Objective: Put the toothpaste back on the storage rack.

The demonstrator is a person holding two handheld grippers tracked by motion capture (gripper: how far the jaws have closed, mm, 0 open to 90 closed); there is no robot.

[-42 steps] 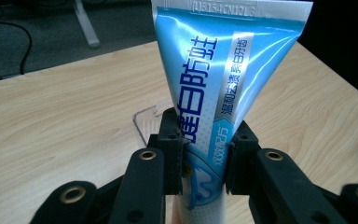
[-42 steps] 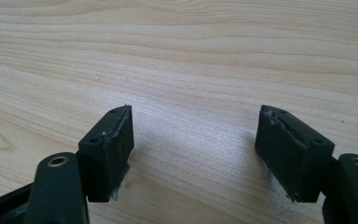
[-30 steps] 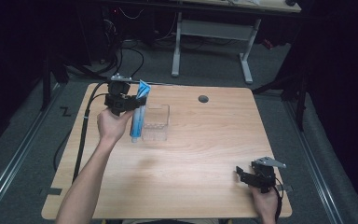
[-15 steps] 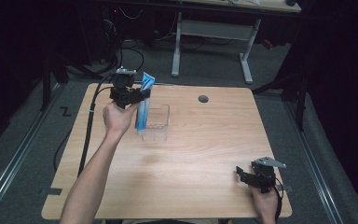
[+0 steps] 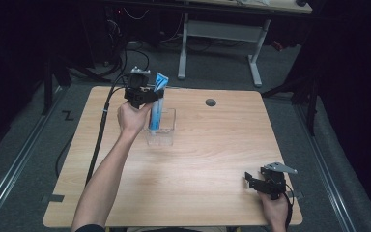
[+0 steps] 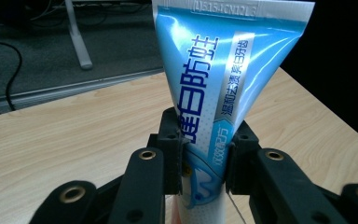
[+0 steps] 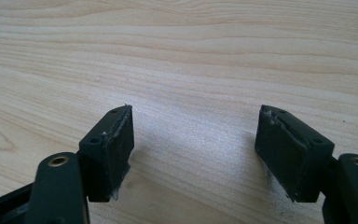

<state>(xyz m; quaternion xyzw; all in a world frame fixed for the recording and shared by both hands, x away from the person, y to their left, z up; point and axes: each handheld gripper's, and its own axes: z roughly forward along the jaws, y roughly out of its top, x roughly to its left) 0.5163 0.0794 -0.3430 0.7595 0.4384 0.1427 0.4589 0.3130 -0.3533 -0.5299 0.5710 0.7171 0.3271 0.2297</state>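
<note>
At the far left of the table: the step in hand, a tube being set upright into a clear container.
Left gripper (image 5: 150, 94): held by the person's left hand (image 5: 131, 117), pointing toward the far edge; jaws pinched on the toothpaste tube, one pad (image 6: 171, 149) on each flat face.
Toothpaste tube (image 5: 157, 102): blue and white, upright with its crimped flat end up; seen close in the left gripper view (image 6: 214, 84), where the grip sits on its lower body. Lower end appears to be inside the container; whether it rests on the bottom cannot be told.
Clear container (image 5: 162, 135): transparent, open-topped, standing on the wooden table (image 5: 212, 159) just beside the left hand.
Right gripper (image 5: 265, 183): resting near the table's front right corner, well apart from the tube; jaws wide apart with nothing between them, bare wood beyond (image 7: 196, 154).
Stage, as judged: placement nearly complete, release not yet made.
Next move, as judged: lower the tube until the container wall supports it, then part the jaws gently and withdraw without snagging the rim.
Risk, as judged: a tall tube in a shallow container may tip once freed.
</note>
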